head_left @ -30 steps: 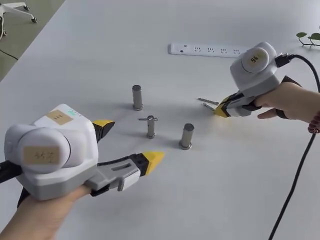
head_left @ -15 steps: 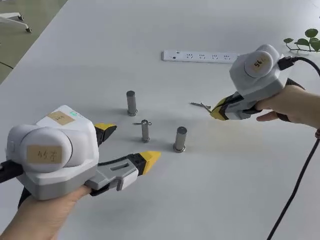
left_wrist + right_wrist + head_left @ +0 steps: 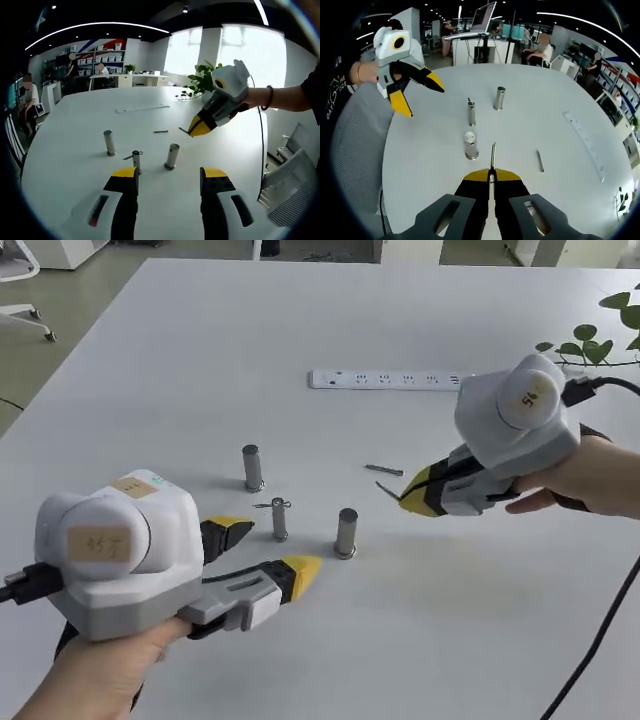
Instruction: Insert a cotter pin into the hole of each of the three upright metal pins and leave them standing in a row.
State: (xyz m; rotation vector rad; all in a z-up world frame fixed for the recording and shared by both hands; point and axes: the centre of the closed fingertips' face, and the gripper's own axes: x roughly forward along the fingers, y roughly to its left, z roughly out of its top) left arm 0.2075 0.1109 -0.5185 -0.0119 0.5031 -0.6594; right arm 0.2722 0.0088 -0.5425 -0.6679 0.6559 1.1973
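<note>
Three short upright metal pins stand in a diagonal row on the white table (image 3: 150, 370): the far pin (image 3: 252, 467), the middle pin (image 3: 279, 519) with a cotter pin through its top, and the near-right pin (image 3: 346, 533). My right gripper (image 3: 412, 497) hovers to the right of them, shut on a cotter pin (image 3: 386, 490) that sticks out forward (image 3: 493, 156), pointing past the nearest pin (image 3: 470, 145). A second cotter pin (image 3: 384, 470) lies loose on the table. My left gripper (image 3: 268, 550) is open, low in front of the row (image 3: 169, 174).
A white power strip (image 3: 385, 380) lies across the table behind the pins. A potted plant (image 3: 585, 340) stands at the far right edge. A black cable (image 3: 600, 630) trails from the right gripper. People sit at desks far behind.
My right gripper has risen off the table with one cotter pin and drifted left toward the row; the other cotter pin stayed lying on the table. The left gripper barely moved.
</note>
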